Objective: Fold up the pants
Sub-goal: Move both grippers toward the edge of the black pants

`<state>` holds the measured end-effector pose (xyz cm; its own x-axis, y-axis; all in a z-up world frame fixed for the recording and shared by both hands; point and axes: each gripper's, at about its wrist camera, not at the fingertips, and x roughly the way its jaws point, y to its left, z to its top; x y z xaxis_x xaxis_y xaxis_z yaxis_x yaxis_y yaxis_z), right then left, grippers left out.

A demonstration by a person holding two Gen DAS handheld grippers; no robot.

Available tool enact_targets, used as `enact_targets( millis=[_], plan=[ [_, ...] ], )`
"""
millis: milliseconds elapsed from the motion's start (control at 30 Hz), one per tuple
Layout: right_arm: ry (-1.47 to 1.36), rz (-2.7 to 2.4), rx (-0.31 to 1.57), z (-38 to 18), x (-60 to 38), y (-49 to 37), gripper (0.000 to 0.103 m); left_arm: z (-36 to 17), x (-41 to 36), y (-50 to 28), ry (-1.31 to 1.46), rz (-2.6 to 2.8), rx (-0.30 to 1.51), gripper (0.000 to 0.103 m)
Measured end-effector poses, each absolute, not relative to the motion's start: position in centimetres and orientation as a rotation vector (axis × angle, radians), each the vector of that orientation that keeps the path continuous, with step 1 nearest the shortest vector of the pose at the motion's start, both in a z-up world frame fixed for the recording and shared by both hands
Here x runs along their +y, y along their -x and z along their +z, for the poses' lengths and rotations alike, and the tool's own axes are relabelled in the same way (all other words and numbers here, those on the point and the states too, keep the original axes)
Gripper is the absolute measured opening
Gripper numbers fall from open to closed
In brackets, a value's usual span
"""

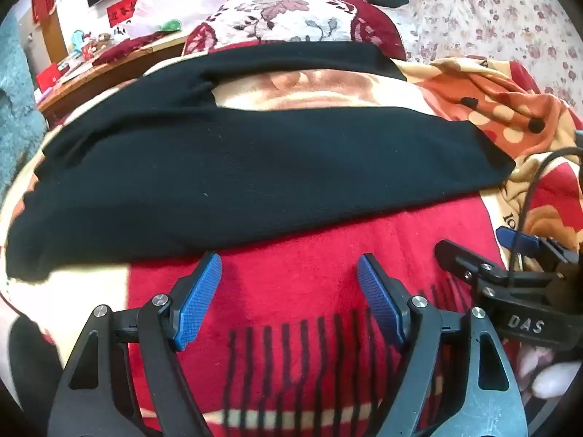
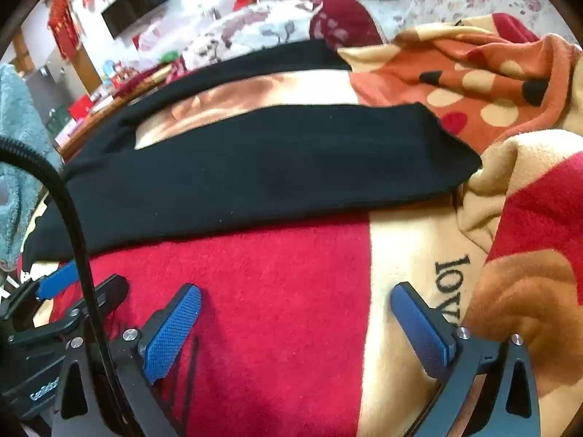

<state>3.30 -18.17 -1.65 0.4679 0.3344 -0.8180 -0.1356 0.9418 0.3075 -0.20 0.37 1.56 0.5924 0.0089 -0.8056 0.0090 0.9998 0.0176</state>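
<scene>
1. I've got the left gripper [image 1: 288, 269] hanging over the red patch of the blanket [image 1: 291, 291], jaws spread wide with nothing between them, blue pads [image 1: 198, 302] just short of the fabric edge.
2. The right gripper [image 2: 295, 304] looks the same: jaws wide apart, empty, over the red and cream part of the blanket.
3. The black pants [image 1: 226, 174] lie flat on the blanket just ahead of both grippers, waist toward my left, the two legs splayed in a V with cream blanket showing in between.
4. The near leg's hem [image 2: 455, 145] ends beside a bunched-up orange polka-dot fold [image 2: 473, 94].
5. Both grippers sit side by side; each peeks into the other's view.
6. A floral cushion [image 1: 284, 18] sits behind the pants.
</scene>
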Motion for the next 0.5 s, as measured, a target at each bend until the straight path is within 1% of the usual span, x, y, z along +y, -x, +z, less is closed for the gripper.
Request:
enact_targets(
  millis=[33, 100, 167, 200, 267, 333, 400, 467, 500],
  plan=[
    [-0.209, 0.285, 1.070, -1.4, -18.1, -3.5, 0.103, 2.2, 0.6, 0.5, -0.025, 0.005, 0.916, 0.078],
    [-0.231, 0.277, 1.095, -0.7, -17.9, -3.9, 0.097, 3.7, 1.3, 1.0, -0.007, 0.012, 0.869, 0.078],
    [-0.240, 0.304, 1.079, 0.4, -17.6, -4.1, 0.091, 5.1, 2.2, 1.3, 0.019, 0.023, 0.837, 0.078],
    [-0.234, 0.324, 1.030, 0.5, -16.4, -4.2, 0.090, 5.7, 2.7, 1.4, 0.031, 0.031, 0.823, 0.078],
    [-0.213, 0.373, 1.052, 2.5, -16.5, -3.4, 0.090, 6.6, 3.2, 0.4, 0.036, 0.052, 0.816, 0.078],
    [-0.183, 0.414, 0.979, 4.7, -16.1, -2.6, 0.090, 7.4, 3.9, 0.2, 0.044, 0.073, 0.808, 0.078],
    [-0.147, 0.419, 0.906, 5.7, -15.4, -3.2, 0.090, 8.1, 4.7, 0.0, 0.050, 0.089, 0.793, 0.078],
    [-0.146, 0.430, 0.892, 6.9, -14.9, -3.8, 0.090, 8.5, 5.3, 0.0, 0.048, 0.104, 0.787, 0.078],
    [-0.138, 0.430, 0.893, 7.2, -14.7, -3.8, 0.090, 8.4, 5.6, 0.1, 0.041, 0.114, 0.827, 0.078]
  ],
)
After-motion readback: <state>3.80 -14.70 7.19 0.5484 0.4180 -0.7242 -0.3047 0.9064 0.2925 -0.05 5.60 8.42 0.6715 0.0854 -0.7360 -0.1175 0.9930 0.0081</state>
